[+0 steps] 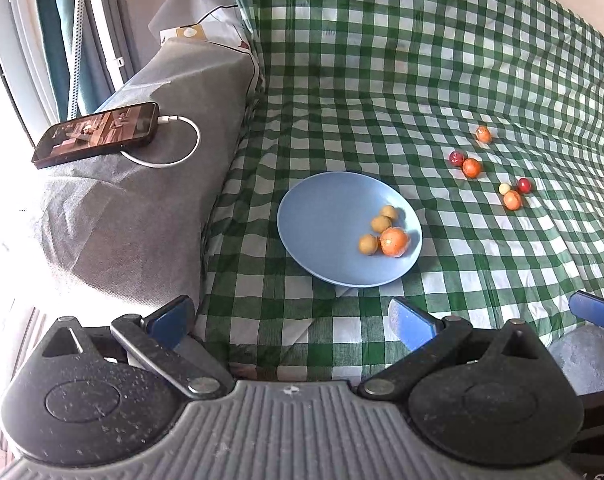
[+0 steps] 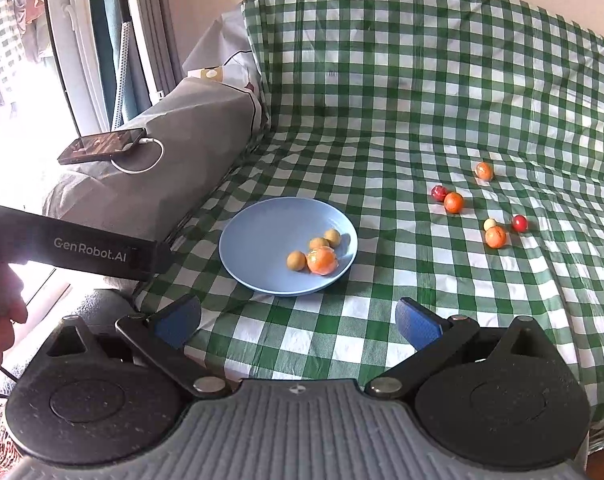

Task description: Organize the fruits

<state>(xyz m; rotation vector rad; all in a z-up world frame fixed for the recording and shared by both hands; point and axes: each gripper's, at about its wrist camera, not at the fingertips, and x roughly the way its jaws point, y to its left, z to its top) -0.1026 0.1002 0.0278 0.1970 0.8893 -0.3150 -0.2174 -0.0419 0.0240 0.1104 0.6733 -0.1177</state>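
Both the left gripper [image 1: 291, 320] and right gripper [image 2: 297, 320] hover wide open and empty, mid-sorting; next likely calls for reaching a loose orange fruit [image 2: 495, 237] for the blue plate [image 2: 257, 224].

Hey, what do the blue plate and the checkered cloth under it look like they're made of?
The blue plate looks like plastic or melamine, though glazed ceramic is possible: uniform matte pale blue, thin rim, soft sheen without sharp glare. The checkered cloth looks like thin woven fabric, probably cotton or polyester: it wrinkles, drapes in folds and shows no shine.
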